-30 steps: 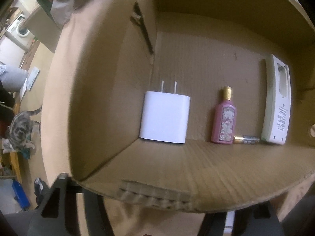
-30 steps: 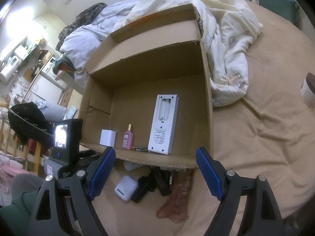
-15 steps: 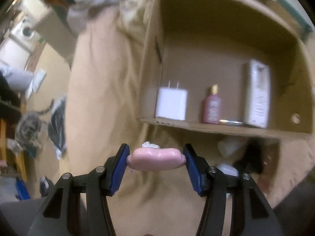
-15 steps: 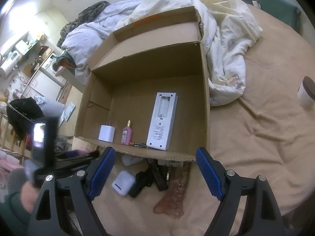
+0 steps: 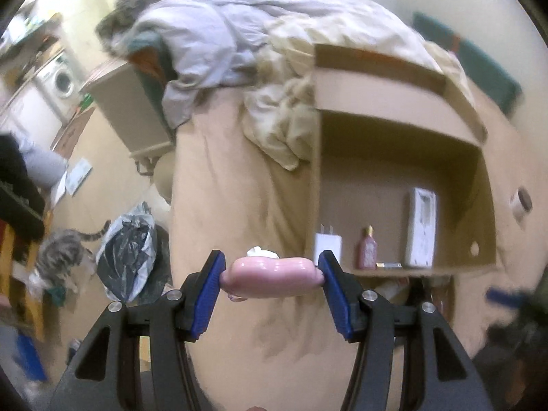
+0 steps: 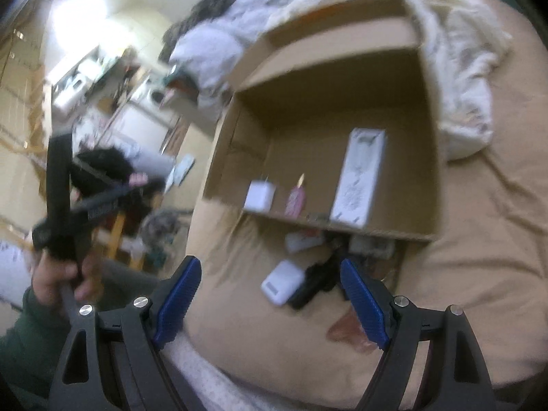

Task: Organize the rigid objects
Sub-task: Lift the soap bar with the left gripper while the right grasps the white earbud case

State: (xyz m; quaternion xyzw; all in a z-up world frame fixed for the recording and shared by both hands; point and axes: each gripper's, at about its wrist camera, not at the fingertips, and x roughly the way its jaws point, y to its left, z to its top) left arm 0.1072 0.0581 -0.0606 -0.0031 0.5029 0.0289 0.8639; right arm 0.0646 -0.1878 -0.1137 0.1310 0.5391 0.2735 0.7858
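Observation:
My left gripper [image 5: 272, 275] is shut on a glossy pink object [image 5: 272, 276], held above the tan bed, left of and in front of the cardboard box [image 5: 486, 185]. The box [image 6: 430, 157] lies on its side and holds a white charger [image 6: 259, 196], a pink perfume bottle [image 6: 296, 199], a small battery [image 6: 316, 217] and a white remote [image 6: 359, 174]. My right gripper [image 6: 270, 299] is open and empty, above a white case [image 6: 282, 282] and black items [image 6: 316, 282] on the bed in front of the box.
Crumpled white and cream bedding [image 5: 239, 44] lies behind the box. A tabby cat [image 5: 60, 251] and a black rubbish bag [image 5: 128, 257] are on the floor at left. A small jar [image 5: 520, 203] stands on the bed right of the box.
My left gripper has pulled back and away from the box with the pink object in its jaws. My right gripper has swung down toward the items in front of the box.

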